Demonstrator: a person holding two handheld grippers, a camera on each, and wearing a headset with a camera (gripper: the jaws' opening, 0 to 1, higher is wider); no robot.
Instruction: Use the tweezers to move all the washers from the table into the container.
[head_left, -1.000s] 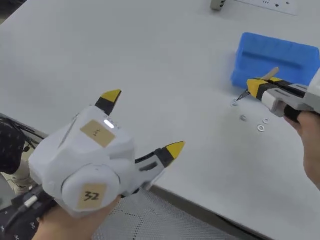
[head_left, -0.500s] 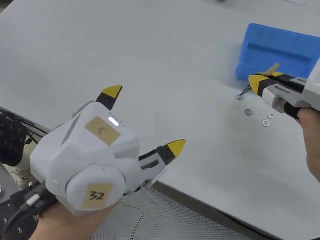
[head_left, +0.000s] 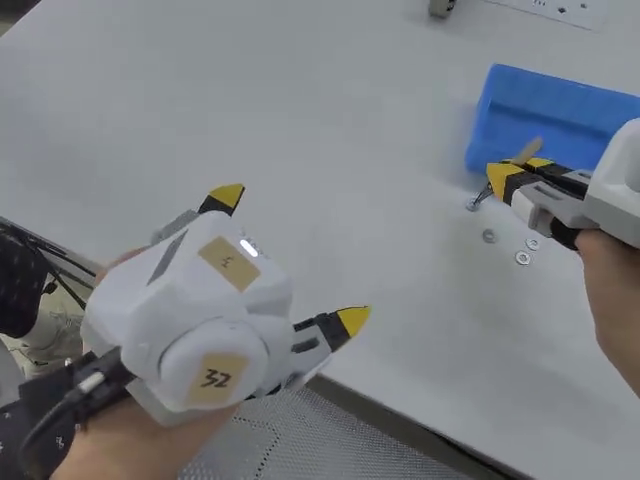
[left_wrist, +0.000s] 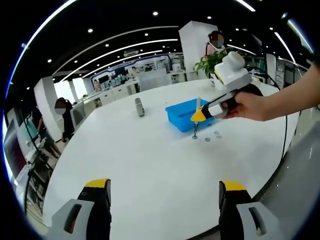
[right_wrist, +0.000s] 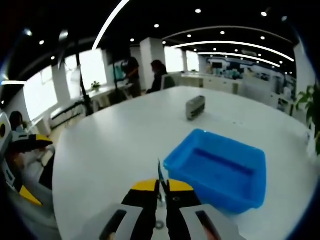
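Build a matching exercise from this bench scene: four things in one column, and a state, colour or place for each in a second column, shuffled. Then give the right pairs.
Column one
1. left gripper
2. right gripper
3. container
4. washers

Column two
A. blue, standing just beyond the right gripper
B. jaws wide apart, holding nothing
C. lying loose on the white table
D. shut on the tweezers

Pairs: 1-B, 2-D, 3-A, 4-C
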